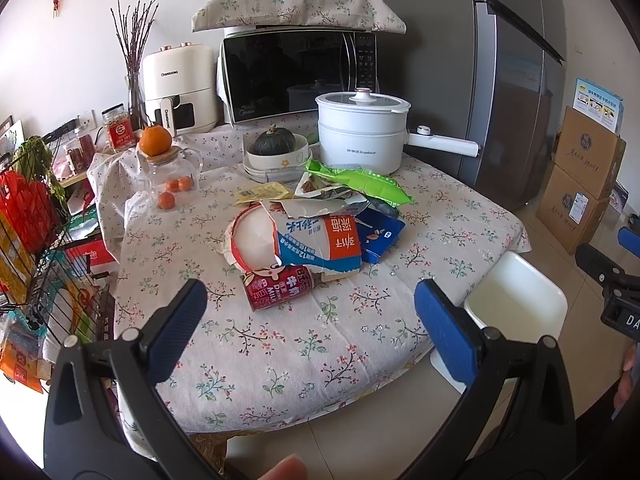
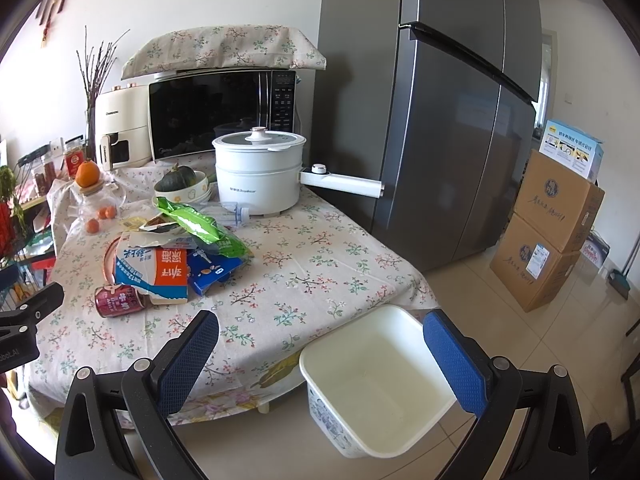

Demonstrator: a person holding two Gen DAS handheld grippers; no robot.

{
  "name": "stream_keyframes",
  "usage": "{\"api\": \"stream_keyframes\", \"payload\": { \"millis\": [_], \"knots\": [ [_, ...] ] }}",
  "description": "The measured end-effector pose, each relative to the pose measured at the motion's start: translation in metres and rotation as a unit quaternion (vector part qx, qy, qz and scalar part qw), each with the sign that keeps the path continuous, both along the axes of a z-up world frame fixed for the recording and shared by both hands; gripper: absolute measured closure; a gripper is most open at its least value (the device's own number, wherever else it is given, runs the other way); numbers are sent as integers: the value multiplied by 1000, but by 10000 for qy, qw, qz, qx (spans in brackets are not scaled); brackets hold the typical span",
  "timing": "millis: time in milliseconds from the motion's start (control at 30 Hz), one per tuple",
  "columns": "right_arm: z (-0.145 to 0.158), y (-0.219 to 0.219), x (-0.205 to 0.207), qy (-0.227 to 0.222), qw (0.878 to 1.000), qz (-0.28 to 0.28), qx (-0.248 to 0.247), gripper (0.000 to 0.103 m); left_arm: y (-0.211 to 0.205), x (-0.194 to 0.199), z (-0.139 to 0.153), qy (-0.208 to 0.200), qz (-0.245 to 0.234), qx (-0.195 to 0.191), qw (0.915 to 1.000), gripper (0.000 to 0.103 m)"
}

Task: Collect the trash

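Left wrist view: the left gripper hangs wide open w/ nothing held, facing the red can at the trash pile's near edge; I would take this can first, across its body. Right wrist view: the right gripper is also wide open and holds nothing, above the white bin just beside the table, so the drop is short.

Both the left gripper and the right gripper have black, angular plastic frames with silver round screws at the joints. Their fingers carry blue, finely textured pads.
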State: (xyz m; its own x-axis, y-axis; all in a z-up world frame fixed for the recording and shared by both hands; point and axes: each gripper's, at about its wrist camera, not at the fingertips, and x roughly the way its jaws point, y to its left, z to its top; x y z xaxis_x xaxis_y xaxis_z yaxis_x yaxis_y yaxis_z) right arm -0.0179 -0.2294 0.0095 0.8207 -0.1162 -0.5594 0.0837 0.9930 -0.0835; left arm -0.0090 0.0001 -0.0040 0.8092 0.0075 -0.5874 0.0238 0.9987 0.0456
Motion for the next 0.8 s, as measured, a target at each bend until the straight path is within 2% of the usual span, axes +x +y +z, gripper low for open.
{"api": "stream_keyframes", "payload": {
  "millis": [200,300,400,567,700,800],
  "knots": [
    [6,2,1,-75,9999,-2,-79,0,4,7,-4,165,14,-39,9999,0],
    [10,3,10,86,9998,5,-158,0,10,17,-5,375,-129,-217,9990,0],
    [15,3,25,385,9992,61,-62,0,15,37,-8,896,-653,-591,9921,0],
    [23,3,62,935,9946,364,266,0,29,75,-17,1307,-614,-623,9876,0],
    [17,12,101,1278,9893,593,374,0,51,111,-33,1830,-620,-1124,9747,0],
    [-2,17,127,1458,9858,665,497,0,68,130,-46,1910,-544,-1364,9706,1]
  ]
}}
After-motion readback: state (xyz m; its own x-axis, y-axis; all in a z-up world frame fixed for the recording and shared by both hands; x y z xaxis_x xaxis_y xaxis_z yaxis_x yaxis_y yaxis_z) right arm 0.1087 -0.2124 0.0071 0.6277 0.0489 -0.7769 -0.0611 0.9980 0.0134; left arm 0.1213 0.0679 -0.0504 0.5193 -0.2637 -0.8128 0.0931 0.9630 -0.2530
